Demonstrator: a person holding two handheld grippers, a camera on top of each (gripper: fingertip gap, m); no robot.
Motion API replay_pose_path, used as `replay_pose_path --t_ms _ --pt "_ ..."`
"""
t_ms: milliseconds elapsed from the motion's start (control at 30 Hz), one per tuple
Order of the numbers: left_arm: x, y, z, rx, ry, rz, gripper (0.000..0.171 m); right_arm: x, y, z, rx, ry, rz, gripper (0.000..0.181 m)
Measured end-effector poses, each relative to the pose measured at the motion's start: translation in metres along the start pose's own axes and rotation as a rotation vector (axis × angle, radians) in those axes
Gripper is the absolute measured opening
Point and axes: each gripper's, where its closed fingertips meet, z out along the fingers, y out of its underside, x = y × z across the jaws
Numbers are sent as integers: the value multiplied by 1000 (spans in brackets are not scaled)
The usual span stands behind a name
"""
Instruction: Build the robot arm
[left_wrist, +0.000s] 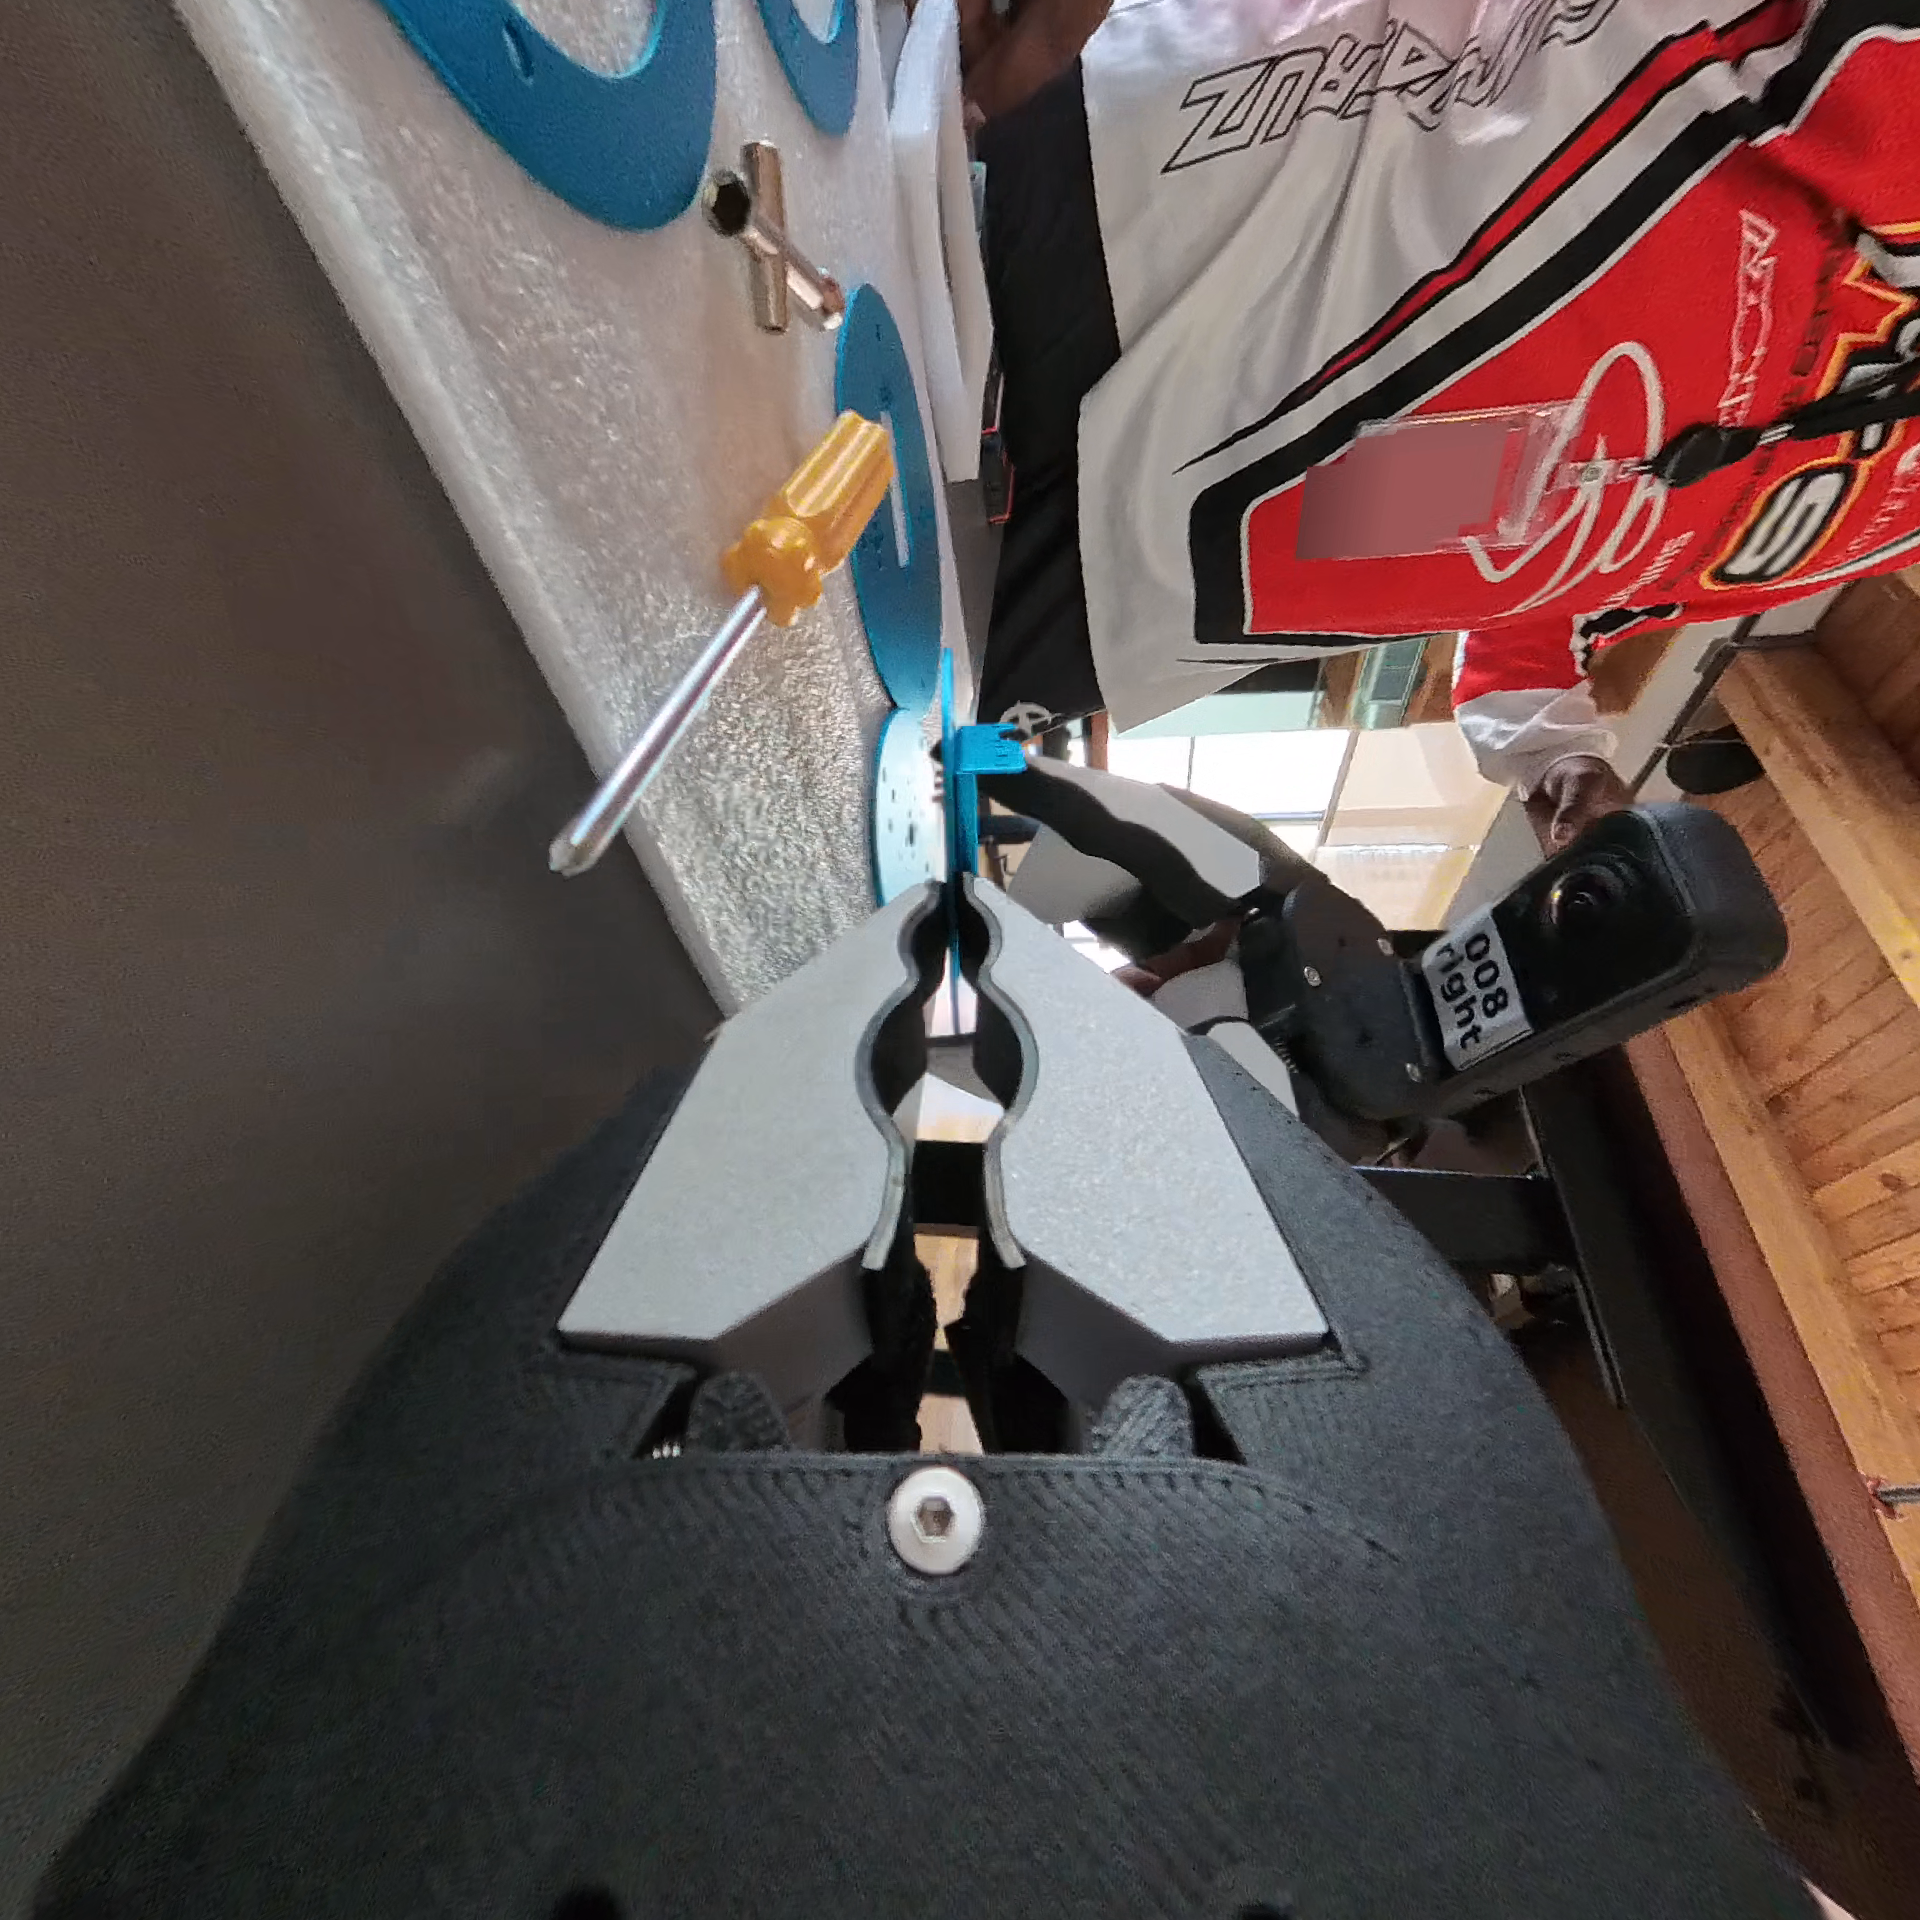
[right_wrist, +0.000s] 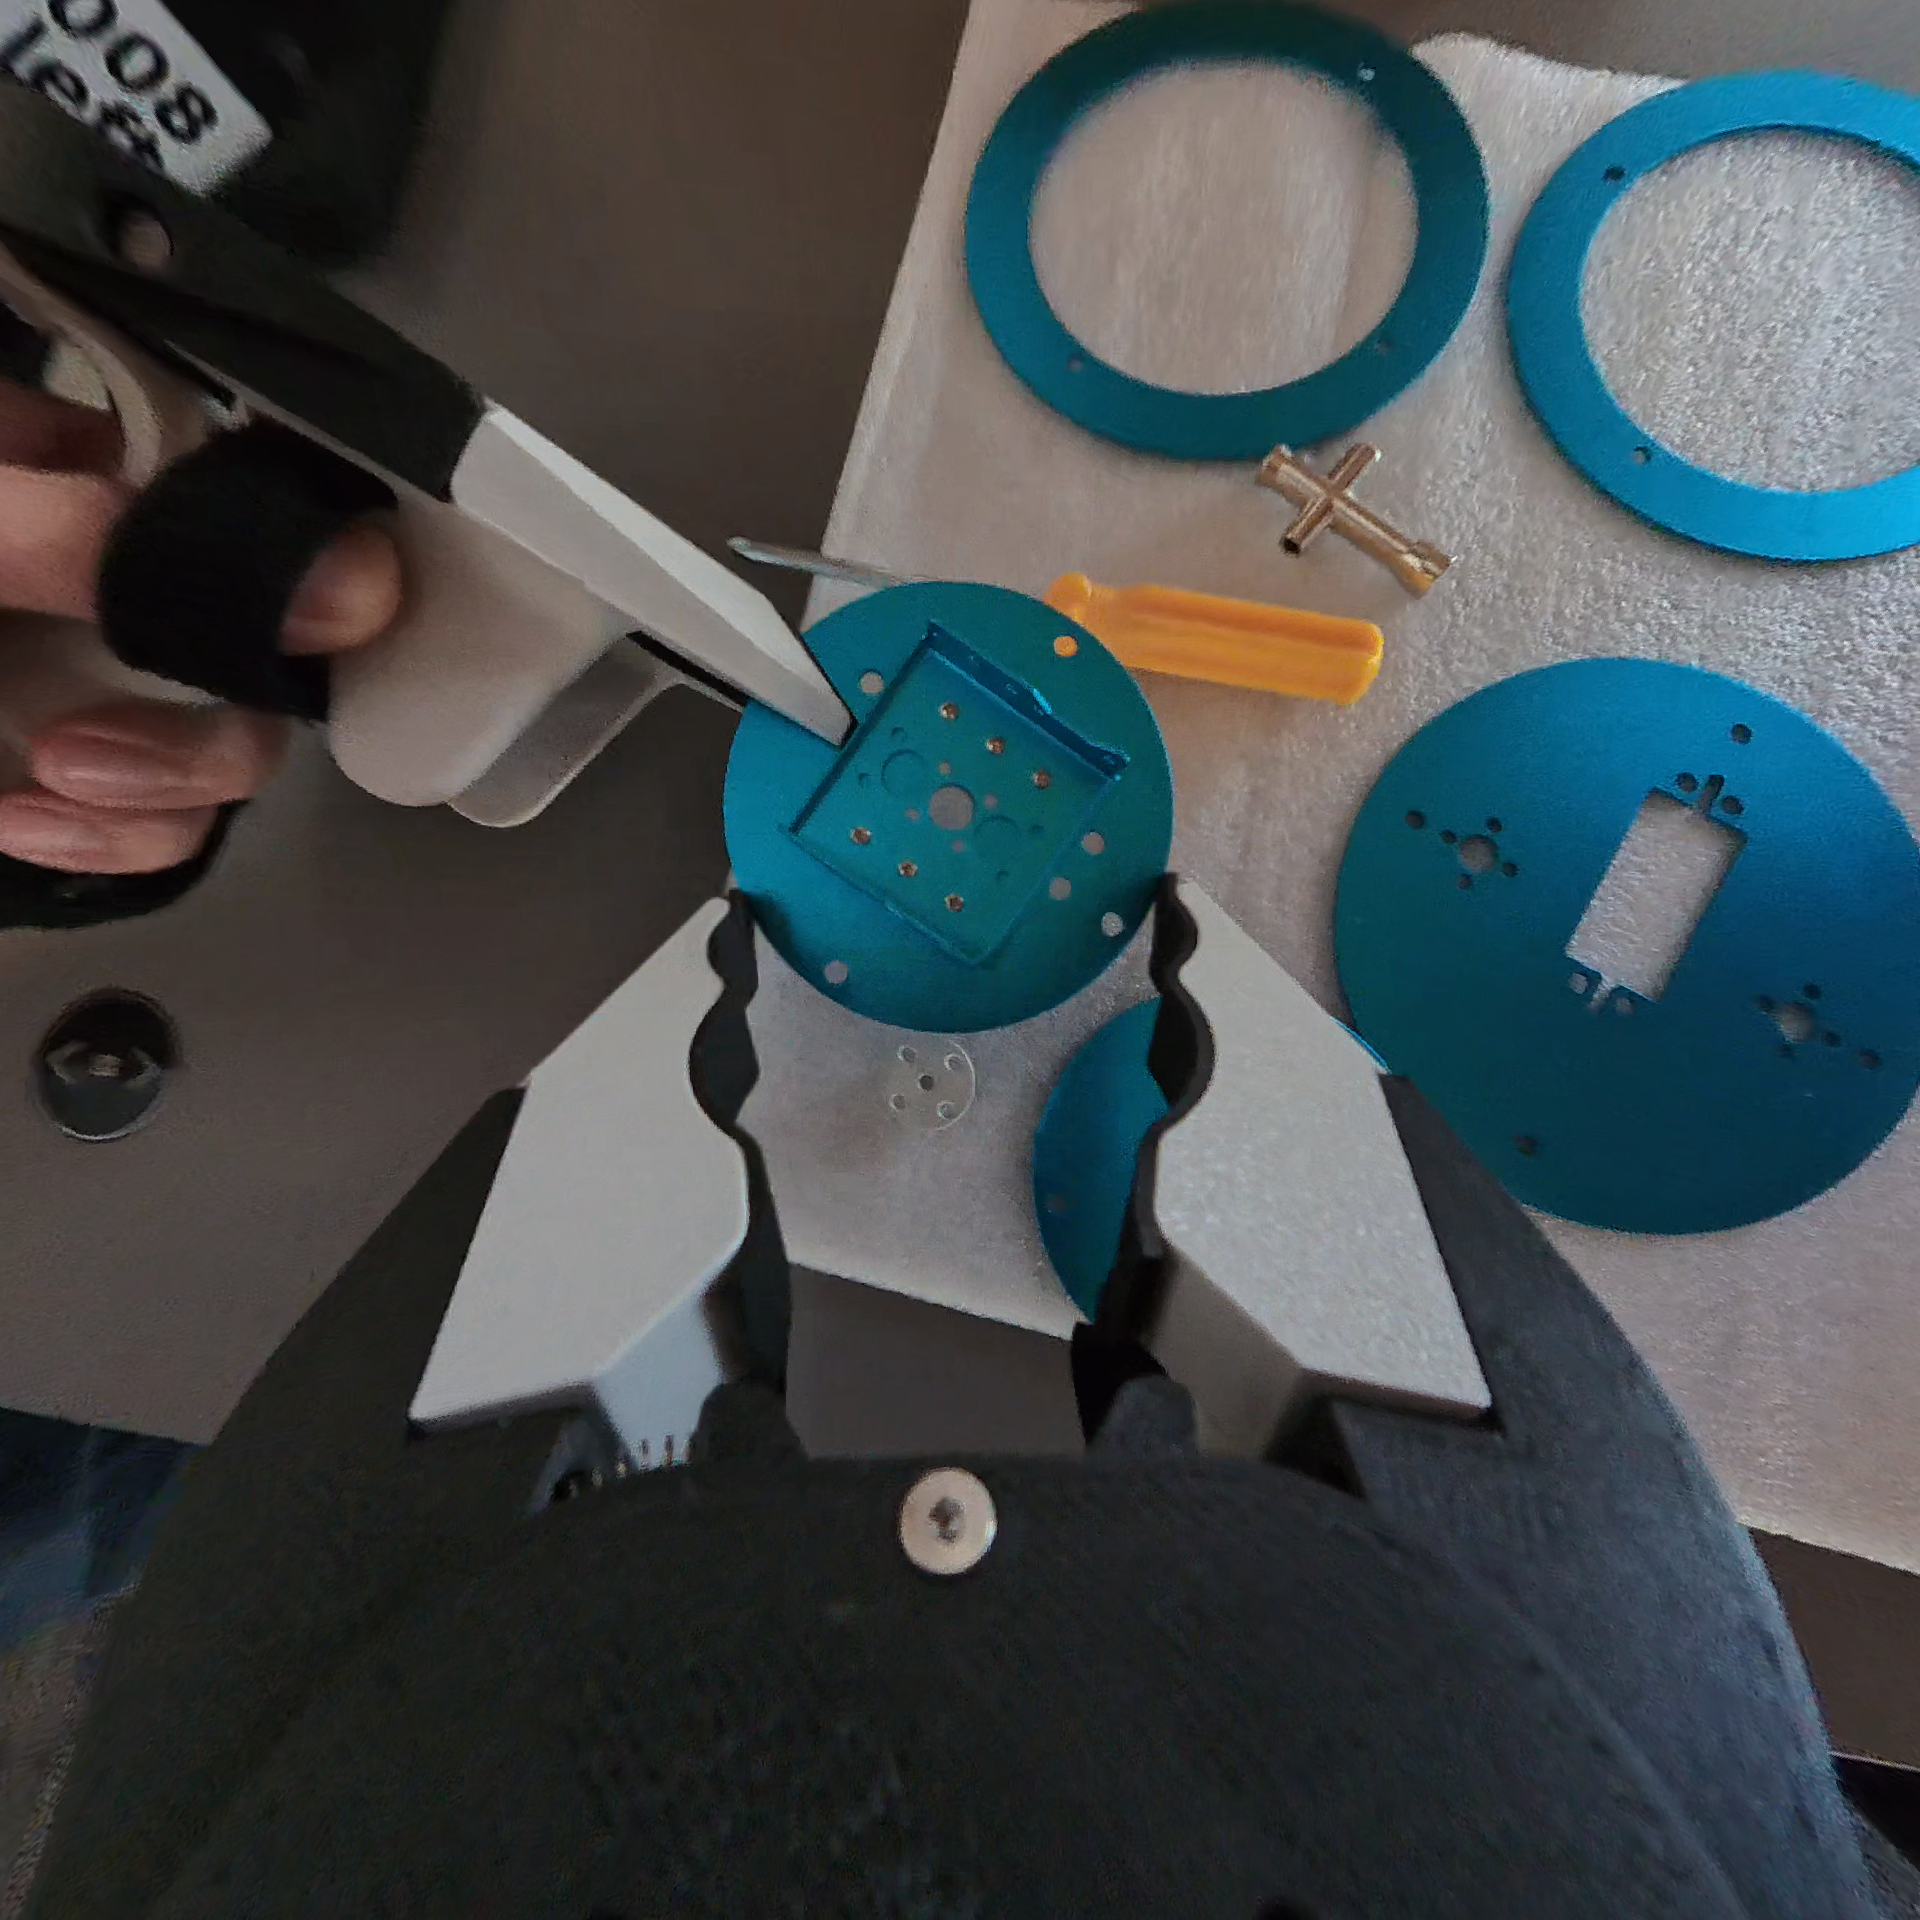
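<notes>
Item: small blue disc (right_wrist: 940, 821) with square bracket (right_wrist: 961, 805), held edgewise above the foam sheet (right_wrist: 1039, 1195), pinched between the left gripper (left_wrist: 961, 894) fingers. Right gripper (right_wrist: 951, 935): fingers spread, empty, just near the disc. Unassembled, on foam: two rings (right_wrist: 1226, 229), slotted disc (right_wrist: 1631, 945), screwdriver (right_wrist: 1226, 634), cross wrench (right_wrist: 1351, 514).

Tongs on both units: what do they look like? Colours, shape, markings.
Both alike. Left tongs and right tongs: black textured printed body, silver-grey wedge fingers with wavy black inner pads, one silver screw at the centre. Each carries a black camera block with a white label. A black finger sleeve is on the operator's hand.
</notes>
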Motion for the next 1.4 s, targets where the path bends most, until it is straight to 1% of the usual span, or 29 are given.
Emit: replay_pose_path --t_ms 100,133,233,267,333,400,433,533,600,633,700,733,767,800,833,867,900,967,1033,1067,1100,1133,1200,1233,1267,1300,1333,1367,1400 --pt "-11 1 3 -37 -23 -21 0 2 6 7 -22 6 -15 76" --pt "-15 3 4 -61 -35 -34 0 2 11 10 -56 -7 -9 76" --pt "-22 4 6 -105 -98 18 0 3 17 15 -93 -10 -13 76" --pt "-22 5 5 -117 -101 4 1 3 18 15 -105 -14 -14 76" --pt "-19 7 0 -130 -94 -43 19 4 17 14 -115 -18 -20 76" --pt "-17 8 -11 -143 -126 -17 20 4 19 14 -112 -39 -22 76" --pt "-16 7 -18 -143 -156 30 17 4 19 14 -109 -47 -26 76" --pt "-11 2 -37 -137 -231 192 18 5 18 15 -125 -55 -37 76" --pt "-10 0 -44 -166 -279 311 18 4 19 14 -126 -50 -46 79" --pt "-11 -6 -47 -177 -311 395 17 5 20 11 -127 -38 -43 81" --pt "-10 -29 -42 -191 -361 621 20 7 16 -1 -73 -8 -7 85" --pt "-11 -39 -36 -224 -385 721 22 8 10 -9 -17 11 32 82" --pt "-16 -42 -26 -299 -405 792 28 13 3 -16 44 36 90 73" --pt "-24 -40 -19 -400 -428 824 31 18 -3 -22 100 56 158 67" --pt "-31 -40 -14 -472 -464 855 32 22 -8 -25 144 58 224 66" --pt "-38 -43 -12 -505 -503 901 32 25 -12 -25 176 52 279 65" --pt "-41 -44 -10 -530 -529 947 28 30 -13 -23 190 52 327 62" --pt "-45 -48 -11 -554 -582 1037 15 35 -15 -13 193 30 416 60" --pt "-46 -48 -10 -581 -606 1100 12 36 -18 -2 194 -16 507 60" --pt "-46 -47 -10 -595 -608 1119 7 36 -22 2 218 -33 542 56" --pt "-45 -45 -10 -611 -606 1113 3 39 -24 6 235 -40 589 52" --pt "-45 -44 -10 -619 -608 1111 3 42 -27 9 251 -53 652 52" --pt "-45 -43 -12 -638 -581 1108 2 45 -36 13 299 -129 803 49" --pt "-44 -43 -13 -642 -564 1096 2 48 -40 15 313 -170 885 45" --pt "-42 -43 -14 -631 -544 1081 2 49 -44 15 312 -216 969 37" --pt "-38 -43 -15 -604 -513 1065 2 49 -51 16 331 -272 1042 37" --pt "-34 -44 -16 -574 -486 1043 2 48 -55 18 320 -316 1105 37" --pt "-31 -45 -18 -547 -468 1022 2 42 -50 25 238 -330 1154 41" --pt "-28 -47 -19 -508 -451 1020 2 37 -51 30 195 -355 1167 48"
